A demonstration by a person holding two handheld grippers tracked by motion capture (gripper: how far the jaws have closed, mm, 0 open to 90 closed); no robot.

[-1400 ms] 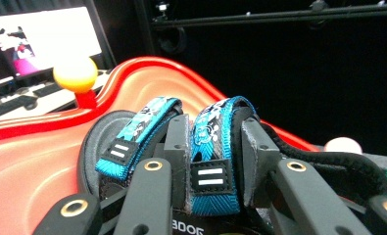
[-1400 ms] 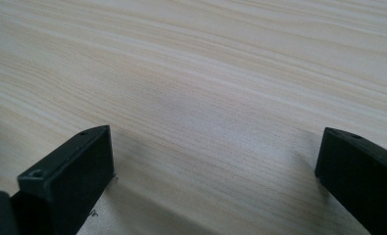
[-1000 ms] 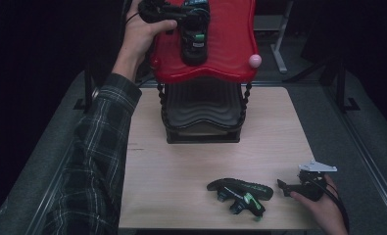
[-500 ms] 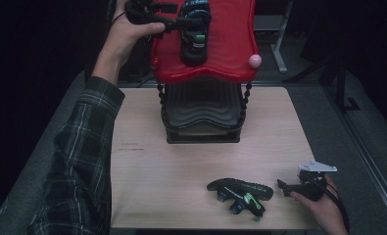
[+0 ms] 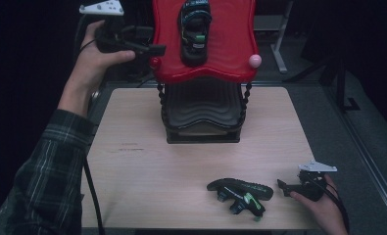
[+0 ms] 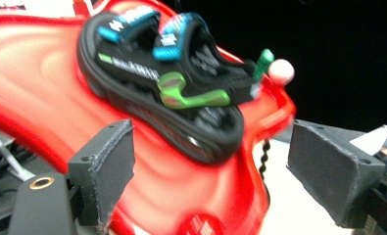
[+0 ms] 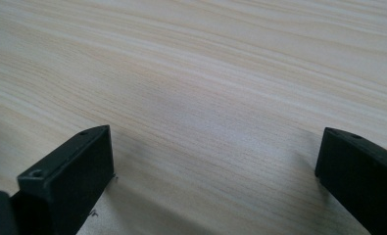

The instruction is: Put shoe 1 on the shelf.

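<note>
One sandal (image 5: 195, 30) rests on the red shelf (image 5: 230, 39), left hand-held gripper (image 5: 154, 49) withdrawn

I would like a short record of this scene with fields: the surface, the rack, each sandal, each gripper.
surface: wooden table
rack: red top shelf on black tiers, at the far middle of the table
sandal 1: lies on the red shelf
sandal 2: lies on the table, near edge, beside the right gripper
left gripper: open, empty, at the shelf's left edge
right gripper: open, empty, low over the table
</note>
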